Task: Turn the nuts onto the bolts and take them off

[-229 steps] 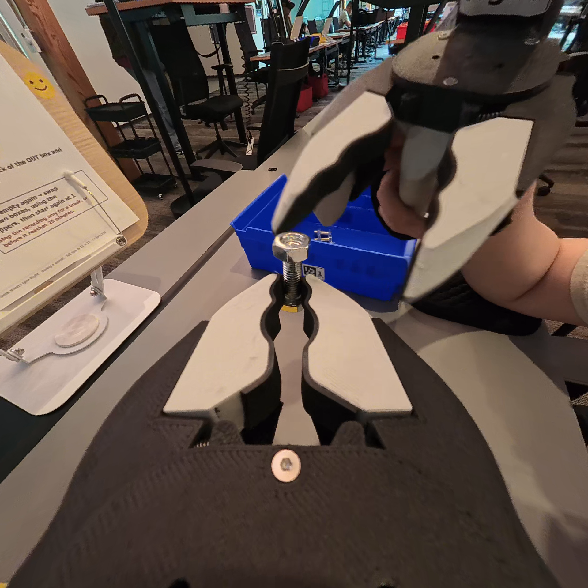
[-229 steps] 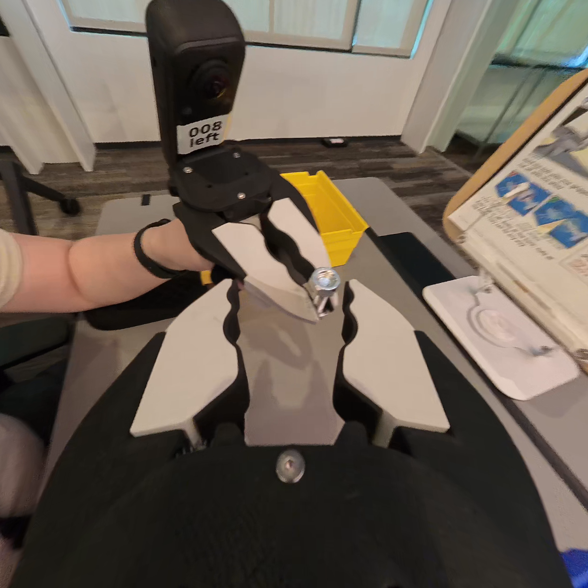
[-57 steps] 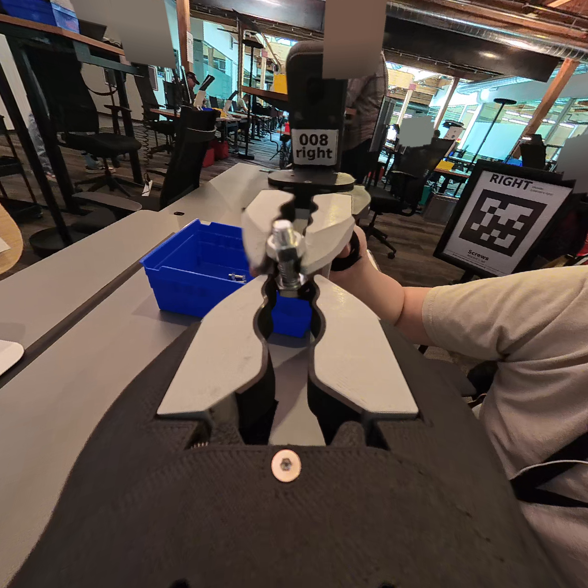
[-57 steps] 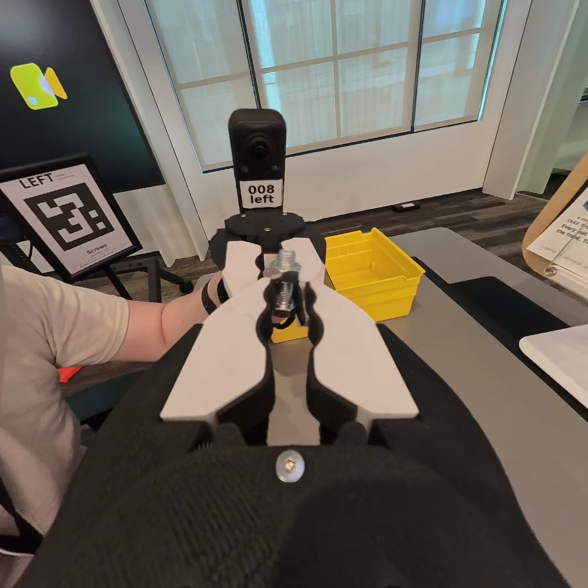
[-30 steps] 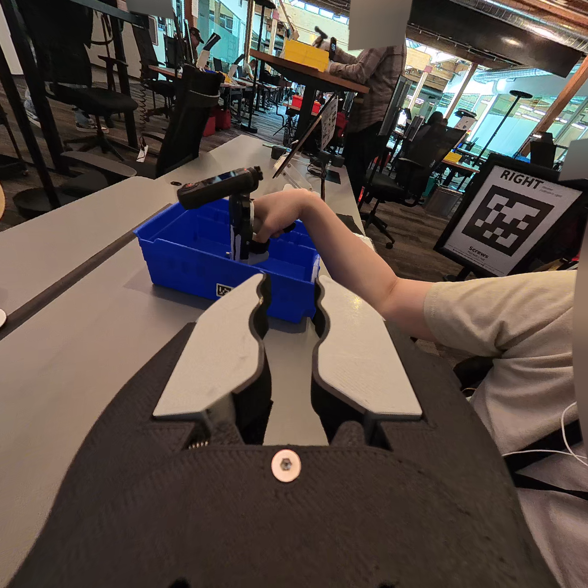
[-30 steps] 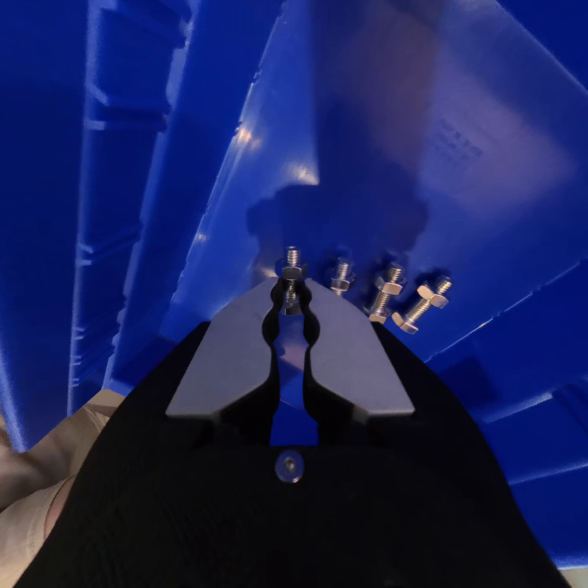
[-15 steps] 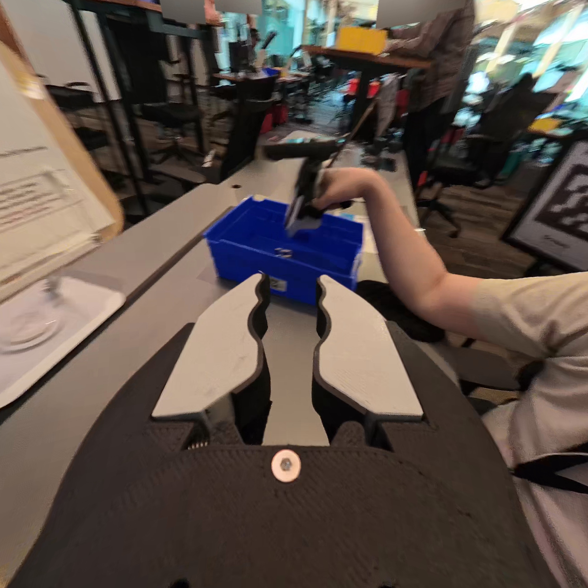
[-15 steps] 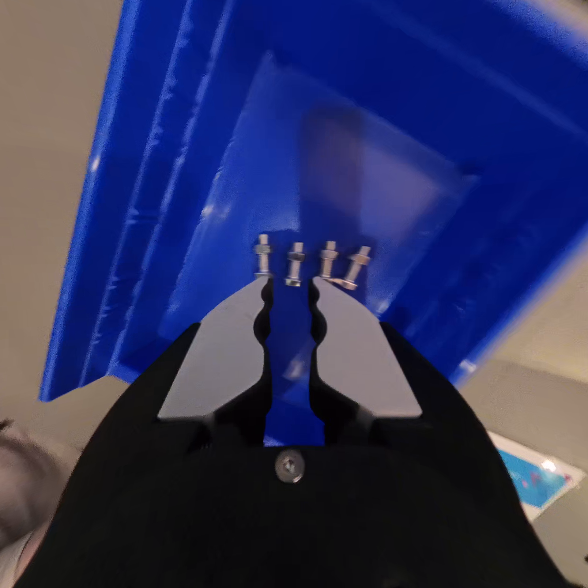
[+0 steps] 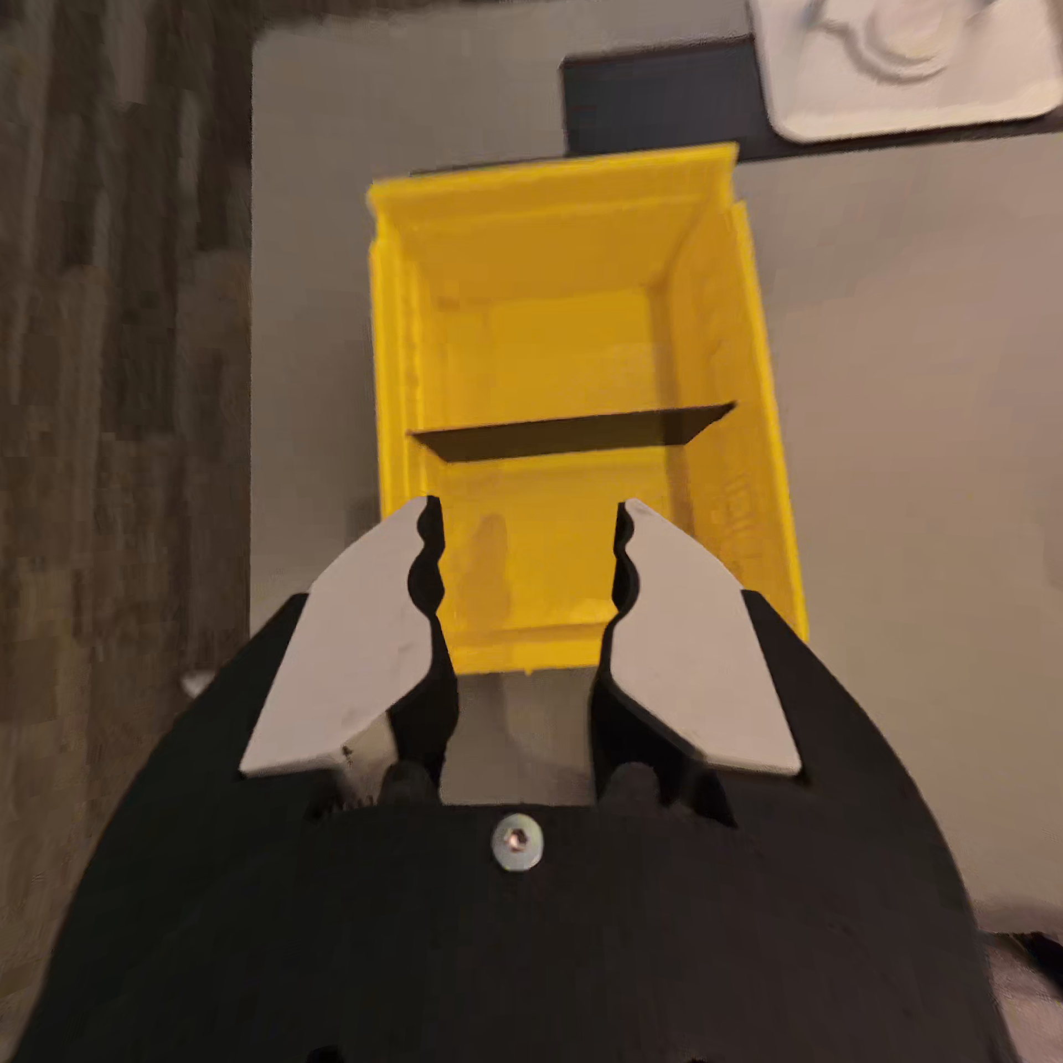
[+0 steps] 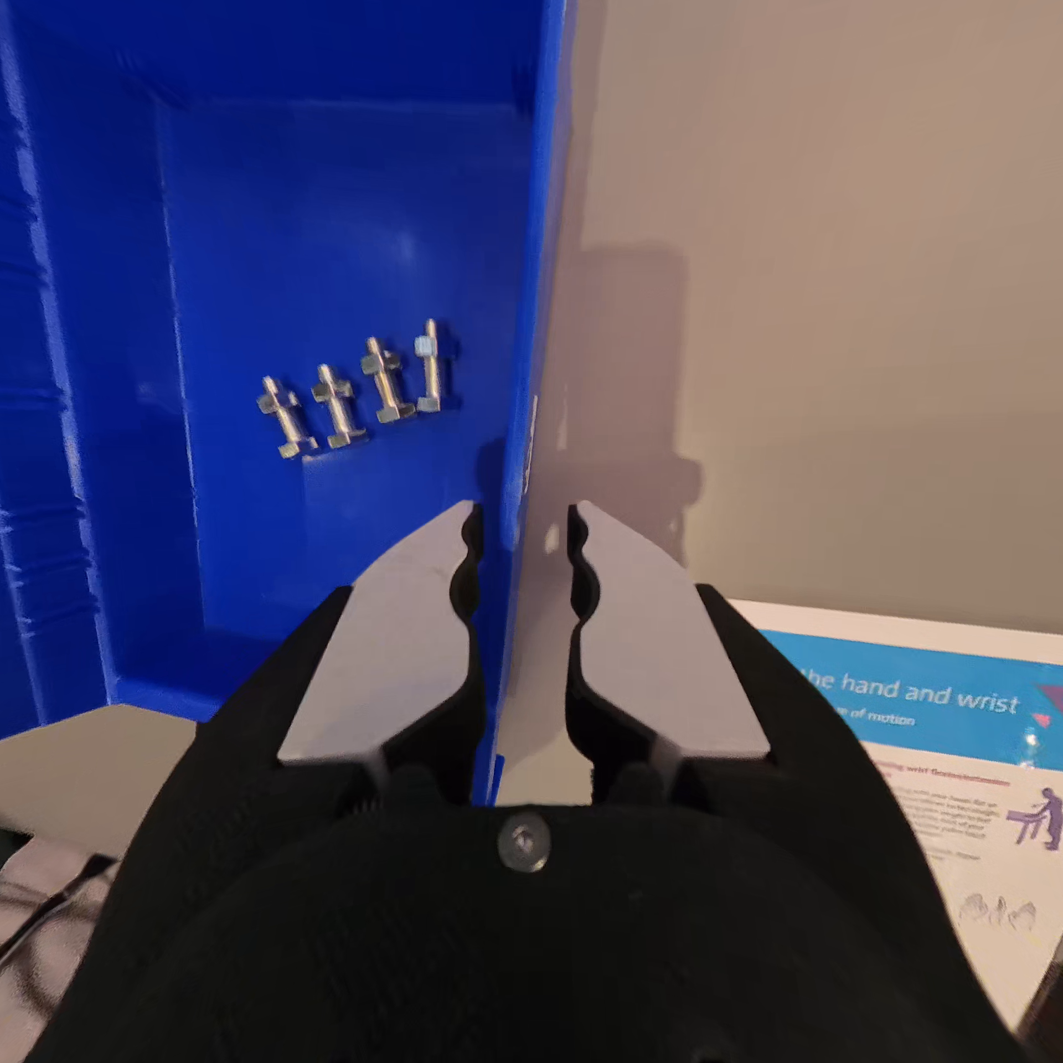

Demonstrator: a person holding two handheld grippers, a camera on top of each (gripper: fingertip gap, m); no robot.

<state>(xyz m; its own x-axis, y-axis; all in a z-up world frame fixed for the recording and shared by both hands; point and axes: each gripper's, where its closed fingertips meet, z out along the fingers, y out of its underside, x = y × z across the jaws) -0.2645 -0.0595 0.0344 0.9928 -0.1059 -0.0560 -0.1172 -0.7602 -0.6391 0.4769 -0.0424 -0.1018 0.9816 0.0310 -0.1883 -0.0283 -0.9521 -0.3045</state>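
Left wrist view: left gripper [image 9: 528,506] hovers over the yellow bin [image 9: 575,345], jaws spread, holding nothing. Right wrist view: right gripper [image 10: 522,509] jaws apart and empty, straddling the blue bin [image 10: 345,201] wall; four bolts [image 10: 356,391] with nuts on lie inside that bin.

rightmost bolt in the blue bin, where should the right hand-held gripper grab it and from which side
Grip the rightmost bolt across its bare shank, between nut and head, coming from above. It lies flat on the floor of the blue bin close to the right wall, so a side approach looks blocked. The right hand-held gripper is open.
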